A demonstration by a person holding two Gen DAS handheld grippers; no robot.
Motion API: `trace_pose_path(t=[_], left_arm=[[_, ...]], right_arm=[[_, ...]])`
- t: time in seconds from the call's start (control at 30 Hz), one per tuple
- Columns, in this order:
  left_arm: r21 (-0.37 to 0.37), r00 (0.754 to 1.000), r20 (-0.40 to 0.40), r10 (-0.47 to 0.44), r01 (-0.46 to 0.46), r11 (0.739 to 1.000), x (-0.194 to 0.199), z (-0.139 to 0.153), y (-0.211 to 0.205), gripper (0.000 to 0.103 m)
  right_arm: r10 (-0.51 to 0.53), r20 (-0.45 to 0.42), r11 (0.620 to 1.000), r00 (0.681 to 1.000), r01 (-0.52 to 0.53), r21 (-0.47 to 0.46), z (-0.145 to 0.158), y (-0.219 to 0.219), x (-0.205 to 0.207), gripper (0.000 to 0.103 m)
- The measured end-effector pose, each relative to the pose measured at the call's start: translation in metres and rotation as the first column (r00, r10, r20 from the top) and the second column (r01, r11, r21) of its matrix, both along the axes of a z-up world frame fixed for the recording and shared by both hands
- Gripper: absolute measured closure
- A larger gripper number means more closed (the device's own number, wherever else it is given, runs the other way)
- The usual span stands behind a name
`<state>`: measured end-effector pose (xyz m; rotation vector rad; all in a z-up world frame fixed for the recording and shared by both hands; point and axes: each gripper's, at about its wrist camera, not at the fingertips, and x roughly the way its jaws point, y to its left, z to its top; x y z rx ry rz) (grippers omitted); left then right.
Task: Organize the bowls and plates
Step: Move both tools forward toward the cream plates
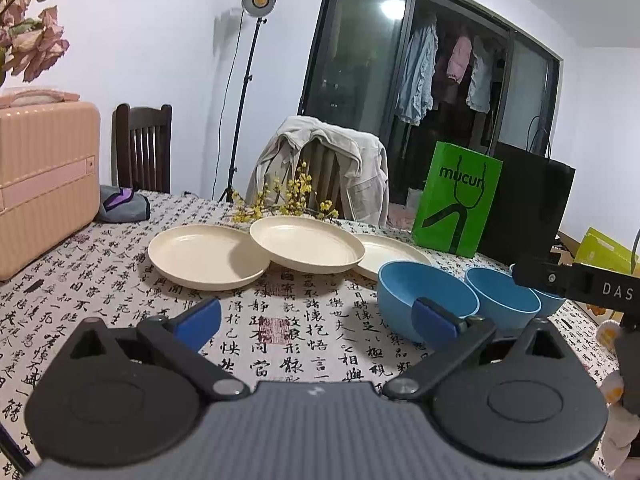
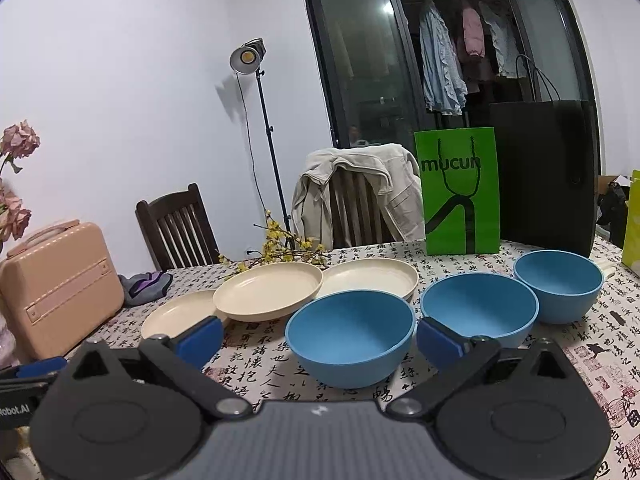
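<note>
Three cream plates lie on the patterned tablecloth: a left plate (image 1: 206, 257) (image 2: 176, 314), a middle plate (image 1: 306, 249) (image 2: 268, 290) resting on the rims of its neighbours, and a right plate (image 1: 390, 254) (image 2: 370, 278). Three blue bowls stand in a row to their right: near bowl (image 1: 424, 294) (image 2: 350, 336), middle bowl (image 1: 502, 296) (image 2: 478, 306), far bowl (image 2: 558, 284). My left gripper (image 1: 316, 322) hangs open above the cloth in front of the plates. My right gripper (image 2: 320, 338) is open, with the near bowl between its blue fingertips.
A pink suitcase (image 1: 44, 184) (image 2: 56, 292) stands at the table's left. A green paper bag (image 1: 456, 200) (image 2: 460, 192) and a black bag (image 2: 544, 176) stand behind the bowls. Yellow flower sprigs (image 1: 288, 196) lie behind the plates. Chairs, one draped with a jacket (image 2: 356, 196), line the far edge.
</note>
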<state>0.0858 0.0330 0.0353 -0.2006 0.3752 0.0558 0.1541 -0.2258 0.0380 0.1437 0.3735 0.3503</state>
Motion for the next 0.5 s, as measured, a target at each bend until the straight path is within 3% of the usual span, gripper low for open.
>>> trace_pose_path(t=[0.5], left_arm=[[-0.024, 1.000, -0.005, 0.000, 0.000, 1.000, 0.0016, 0.0042, 0.0082, 0.000]], right_arm=[[-0.044, 0.071, 0.998, 0.996, 0.047, -0.047, 0.0048, 0.0083, 0.0006, 0.000]])
